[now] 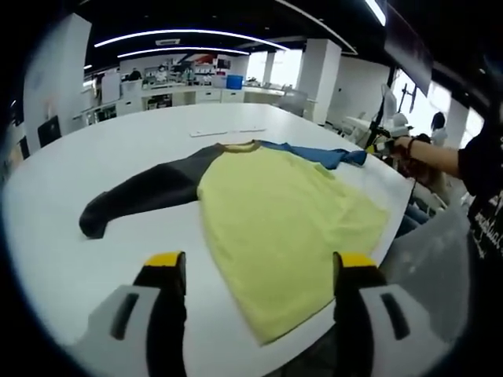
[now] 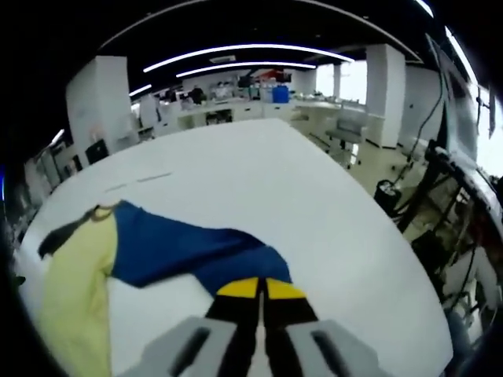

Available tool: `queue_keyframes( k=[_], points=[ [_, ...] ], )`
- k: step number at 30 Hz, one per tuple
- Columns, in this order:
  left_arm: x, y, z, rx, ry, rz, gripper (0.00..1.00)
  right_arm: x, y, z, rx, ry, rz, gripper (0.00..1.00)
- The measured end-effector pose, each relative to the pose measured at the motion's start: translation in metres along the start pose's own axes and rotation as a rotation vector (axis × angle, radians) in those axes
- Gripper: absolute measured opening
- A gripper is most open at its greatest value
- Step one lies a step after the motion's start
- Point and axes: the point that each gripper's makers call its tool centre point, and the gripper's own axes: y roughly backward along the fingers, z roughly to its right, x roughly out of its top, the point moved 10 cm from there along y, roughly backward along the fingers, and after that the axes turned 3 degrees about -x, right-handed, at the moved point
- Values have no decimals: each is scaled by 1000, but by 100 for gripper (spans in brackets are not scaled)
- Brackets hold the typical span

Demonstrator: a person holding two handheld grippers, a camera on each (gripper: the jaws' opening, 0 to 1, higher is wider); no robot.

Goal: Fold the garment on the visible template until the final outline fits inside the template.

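- Left gripper view: the garment lies flat across the middle of the frame on the white table, yellow body in the centre, dark sleeve reaching to the left, blue sleeve running to the upper right
- The left gripper sits at the bottom of the frame with its yellow-tipped jaws wide apart, holding nothing, the hem of the yellow body lying between and beyond them
- At the right edge of that view a person's hand holds the other tool near the end of the blue sleeve
- Right gripper view: the blue sleeve crosses from the left toward lower centre, and the right gripper has its jaws pressed together on the cuff
- The step in hand looks like folding the blue sleeve in over the yellow body; I would lift the cuff only slightly, carry it straight across the chest and lay it flat so no ridge forms
- The idle left tool could pin the yellow cloth against dragging
- I cannot make out a template outline beneath the garment in either view
- The table is broad, smooth and pale; a thin strip lies beyond the collar
- Beyond it are white pillars, counters with a blue bin, bright windows and curved ceiling lights
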Motion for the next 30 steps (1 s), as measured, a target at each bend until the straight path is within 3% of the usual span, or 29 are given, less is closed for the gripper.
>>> queue_keyframes(
  k=[5,9,21,30],
  points=[
    [0,1,0,7,-3,6,73,-2,9,1,-6,16,-13,0],
    [1,3,1,9,-4,10,73,0,7,14,-16,34,-29,0],
    [1,7,-2,15,-37,16,73,9,-30,63,-20,157,-121,0],
    [0,7,-7,14,-44,10,73,6,-33,58,-71,286,-184,0]
  ],
)
